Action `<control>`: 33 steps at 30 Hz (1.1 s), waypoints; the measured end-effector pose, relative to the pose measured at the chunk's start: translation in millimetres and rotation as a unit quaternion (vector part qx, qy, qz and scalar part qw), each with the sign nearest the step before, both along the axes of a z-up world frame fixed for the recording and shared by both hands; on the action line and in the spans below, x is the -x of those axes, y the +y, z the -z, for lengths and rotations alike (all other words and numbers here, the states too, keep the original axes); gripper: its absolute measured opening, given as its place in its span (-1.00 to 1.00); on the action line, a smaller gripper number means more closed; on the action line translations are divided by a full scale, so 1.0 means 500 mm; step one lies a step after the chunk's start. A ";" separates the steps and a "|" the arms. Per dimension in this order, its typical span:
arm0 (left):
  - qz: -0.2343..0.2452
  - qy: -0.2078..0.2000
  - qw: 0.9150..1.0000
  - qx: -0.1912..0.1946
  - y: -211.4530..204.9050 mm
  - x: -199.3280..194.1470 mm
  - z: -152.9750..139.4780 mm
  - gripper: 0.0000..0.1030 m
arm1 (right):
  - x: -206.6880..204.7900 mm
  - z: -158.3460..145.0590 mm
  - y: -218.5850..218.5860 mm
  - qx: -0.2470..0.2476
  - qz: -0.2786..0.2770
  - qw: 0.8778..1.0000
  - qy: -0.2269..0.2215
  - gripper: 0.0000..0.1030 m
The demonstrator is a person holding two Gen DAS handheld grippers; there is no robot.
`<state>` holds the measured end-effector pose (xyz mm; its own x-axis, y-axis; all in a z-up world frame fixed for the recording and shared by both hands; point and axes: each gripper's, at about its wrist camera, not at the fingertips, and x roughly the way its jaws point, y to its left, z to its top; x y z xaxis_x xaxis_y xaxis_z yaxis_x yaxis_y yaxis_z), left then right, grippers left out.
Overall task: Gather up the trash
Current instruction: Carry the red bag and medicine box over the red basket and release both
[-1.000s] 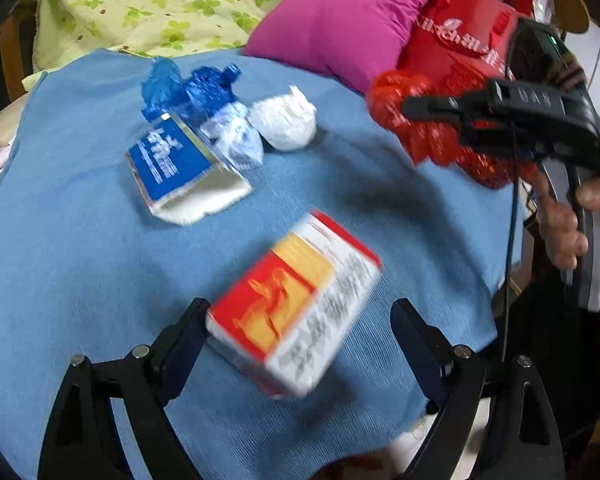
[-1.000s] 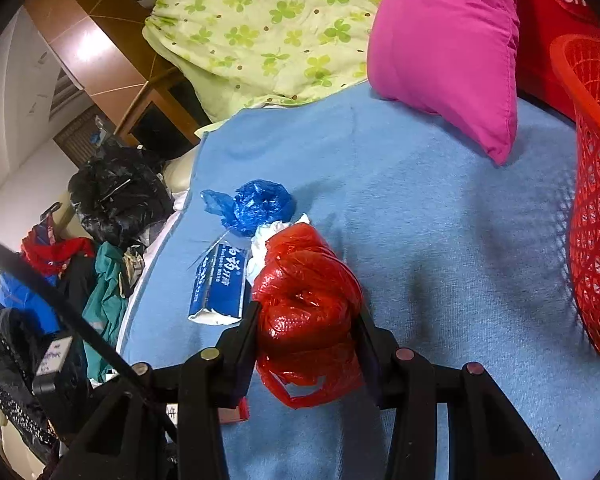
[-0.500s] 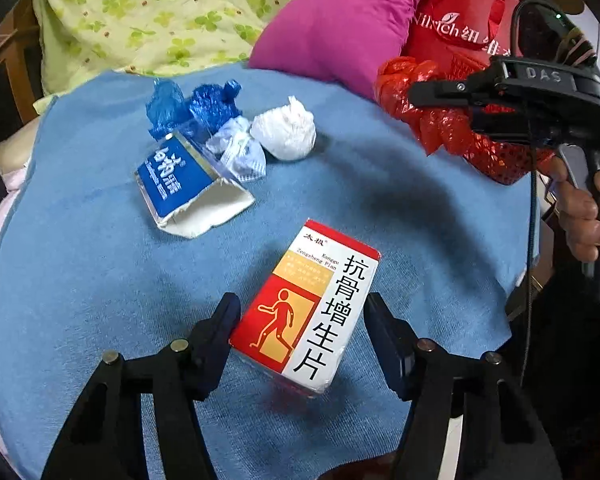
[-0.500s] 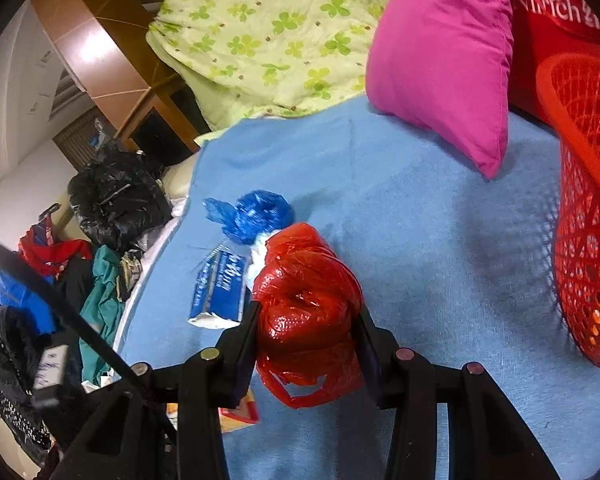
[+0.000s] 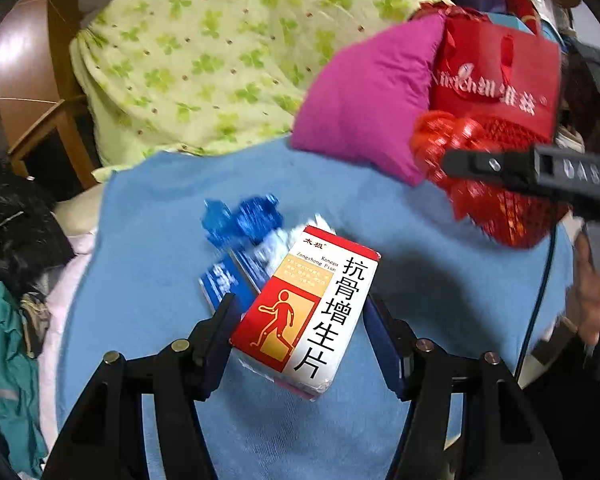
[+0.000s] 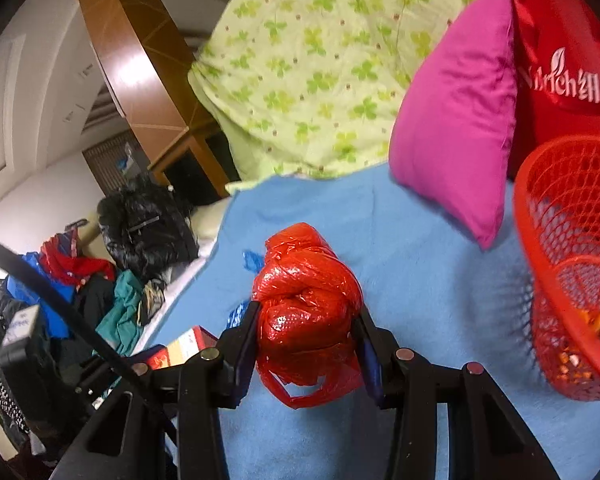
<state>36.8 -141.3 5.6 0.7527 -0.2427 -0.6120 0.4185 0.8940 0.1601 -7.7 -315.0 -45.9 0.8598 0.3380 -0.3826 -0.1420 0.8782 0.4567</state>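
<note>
My left gripper (image 5: 300, 316) is shut on a red, yellow and white medicine box (image 5: 306, 308) and holds it above the blue blanket (image 5: 148, 280). My right gripper (image 6: 306, 320) is shut on a knotted red plastic bag (image 6: 306, 300), lifted over the blanket (image 6: 420, 292), left of the red mesh basket (image 6: 572, 264). In the left wrist view the red bag (image 5: 460, 160) hangs at the right in the right gripper. A crumpled blue bag (image 5: 244, 220) and a blue and white carton (image 5: 224, 280) lie behind the box.
A magenta pillow (image 5: 364, 120) and a red shopping bag (image 5: 496, 72) stand at the blanket's far right. A green clover quilt (image 5: 220, 52) lies behind. Dark clothes (image 6: 100, 264) are piled to the left. The basket holds some scraps.
My left gripper has closed on the medicine box and lifted it off the blanket. My right gripper has carried the red bag higher and nearer the basket.
</note>
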 end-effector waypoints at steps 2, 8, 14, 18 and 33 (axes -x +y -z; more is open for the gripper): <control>-0.015 -0.016 1.000 -0.003 -0.008 0.004 -0.021 0.26 | 0.014 -0.009 -0.012 -0.002 0.010 1.000 -0.014 -0.09; -0.037 -0.048 0.998 -0.008 -0.037 0.018 -0.063 0.26 | 0.054 -0.031 -0.056 -0.003 0.042 0.998 -0.047 -0.09; -0.049 -0.059 0.997 -0.003 -0.066 0.024 -0.085 0.26 | 0.087 -0.038 -0.099 -0.011 0.068 0.996 -0.064 -0.09; -0.052 -0.064 0.997 -0.001 -0.082 0.028 -0.097 0.26 | 0.109 -0.040 -0.125 -0.015 0.080 0.994 -0.073 -0.09; -0.042 -0.074 0.996 -0.011 -0.135 0.043 -0.113 0.26 | 0.142 -0.046 -0.170 -0.028 0.102 0.990 -0.088 -0.09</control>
